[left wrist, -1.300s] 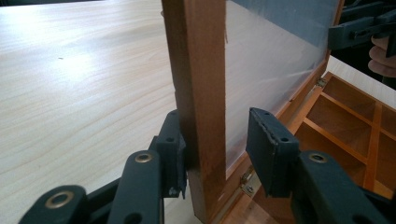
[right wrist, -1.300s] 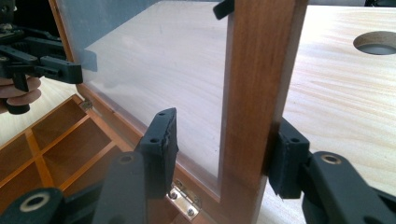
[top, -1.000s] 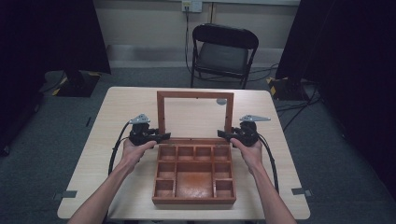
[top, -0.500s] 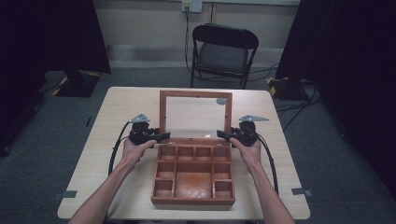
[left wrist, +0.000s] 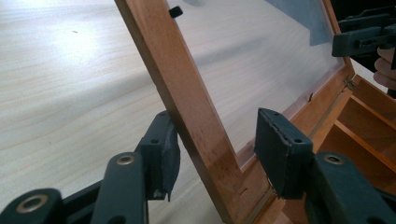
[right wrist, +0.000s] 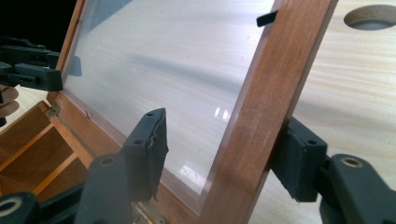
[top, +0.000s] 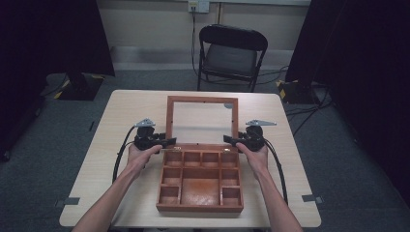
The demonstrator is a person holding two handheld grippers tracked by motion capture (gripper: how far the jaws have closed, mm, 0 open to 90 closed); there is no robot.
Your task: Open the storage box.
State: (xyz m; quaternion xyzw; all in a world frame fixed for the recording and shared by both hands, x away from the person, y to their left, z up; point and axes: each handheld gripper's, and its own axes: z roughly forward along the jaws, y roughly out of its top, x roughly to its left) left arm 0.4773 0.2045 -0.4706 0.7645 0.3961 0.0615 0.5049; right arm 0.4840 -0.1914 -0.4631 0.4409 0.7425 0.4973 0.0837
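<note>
Pads of the left gripper (left wrist: 212,161) stand apart on either side of the left rail of the glazed lid (left wrist: 187,93): the outer pad (left wrist: 163,151) lies against or just beside the wood, the inner pad (left wrist: 275,149) stands clear of it over the pane, and these jaws have just been opening with the rail between them. Right gripper (right wrist: 224,156) brackets the opposite rail of the lid in the same way; its outer pad (right wrist: 299,158) appears to touch the frame, though the contact line is partly hidden, while its inner pad (right wrist: 149,144) stands off the glass, and its jaws too have just been opening. Seen from the high view, the left gripper (top: 167,141) and right gripper (top: 227,139) flank the lid (top: 202,102) near its hinged edge, the lid raised and leaning back. Below lies the wooden compartment box (top: 199,209), open, on the pale table (top: 121,111). Beyond the table stands a black folding chair (top: 231,50).
</note>
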